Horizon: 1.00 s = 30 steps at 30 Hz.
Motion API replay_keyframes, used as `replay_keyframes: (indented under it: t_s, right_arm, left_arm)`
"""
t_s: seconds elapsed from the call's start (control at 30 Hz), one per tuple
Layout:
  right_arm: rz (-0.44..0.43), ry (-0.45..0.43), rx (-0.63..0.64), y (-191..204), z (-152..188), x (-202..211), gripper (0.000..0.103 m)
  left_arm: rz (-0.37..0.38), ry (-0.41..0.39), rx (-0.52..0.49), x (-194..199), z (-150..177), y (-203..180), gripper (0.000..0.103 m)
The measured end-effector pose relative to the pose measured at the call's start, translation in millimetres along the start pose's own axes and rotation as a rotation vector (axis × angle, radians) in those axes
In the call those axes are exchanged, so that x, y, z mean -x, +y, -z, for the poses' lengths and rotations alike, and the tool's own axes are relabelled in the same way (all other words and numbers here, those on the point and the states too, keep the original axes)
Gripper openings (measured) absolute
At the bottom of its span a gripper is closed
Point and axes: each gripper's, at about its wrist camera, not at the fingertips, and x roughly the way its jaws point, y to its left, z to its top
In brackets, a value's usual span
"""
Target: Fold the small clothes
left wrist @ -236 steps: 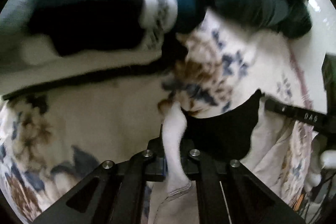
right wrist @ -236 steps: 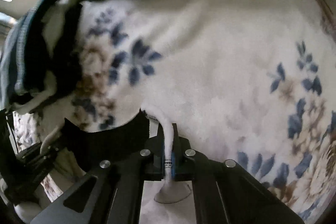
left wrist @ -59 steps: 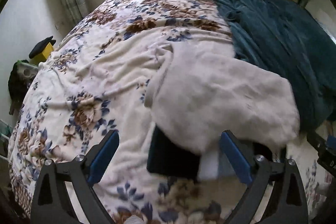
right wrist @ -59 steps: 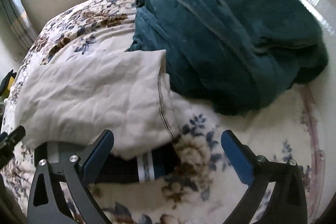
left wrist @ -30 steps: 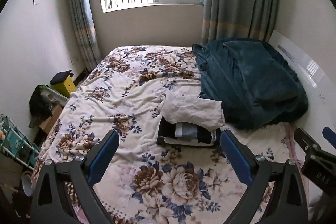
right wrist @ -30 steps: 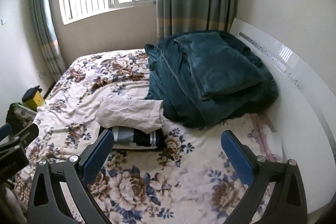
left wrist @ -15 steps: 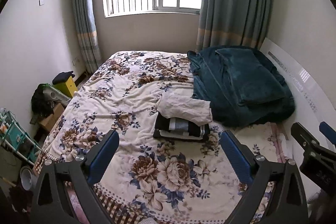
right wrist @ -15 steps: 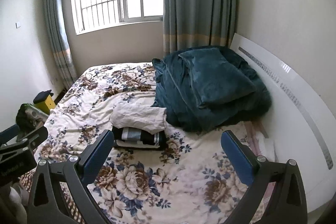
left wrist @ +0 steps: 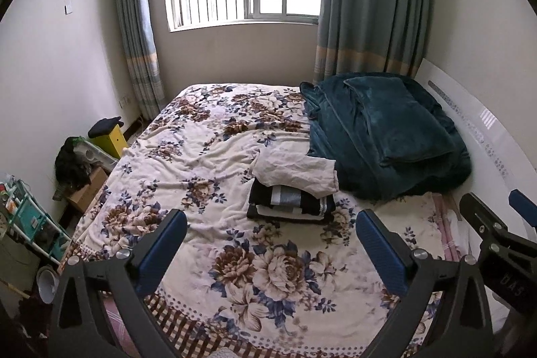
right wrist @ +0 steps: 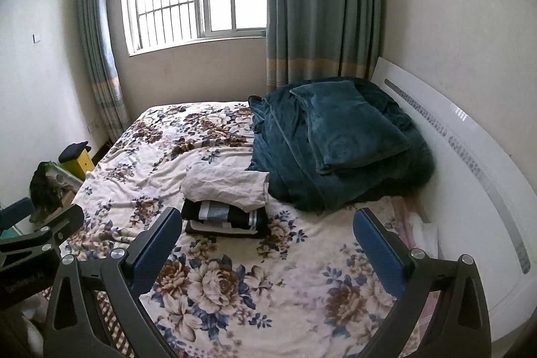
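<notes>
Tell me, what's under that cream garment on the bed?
Under the cream garment sits a stack of folded dark clothes, one with a grey-and-white stripe. How many pieces it holds is hidden.

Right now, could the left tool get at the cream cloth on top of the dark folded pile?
Probably yes. The left tool is open and empty, with only bare floral bedspread between it and the cream cloth; it just needs moving forward.

You're looking at a bed (left wrist: 275,270) in a flowered cover — carrying a stack of folded clothes (left wrist: 292,190) mid-bed, just beside a heaped teal blanket (left wrist: 386,136).
</notes>
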Motion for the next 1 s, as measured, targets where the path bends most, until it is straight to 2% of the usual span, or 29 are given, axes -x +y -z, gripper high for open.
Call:
replay_keyframes:
  t_s: [1.0]
  right_arm:
    - [-0.019, -0.007, 0.006, -2.7, -4.8, 0.7, 0.103]
  left_arm:
    - [-0.028, -0.015, 0.007, 8.2, -2.9, 1.3, 0.103]
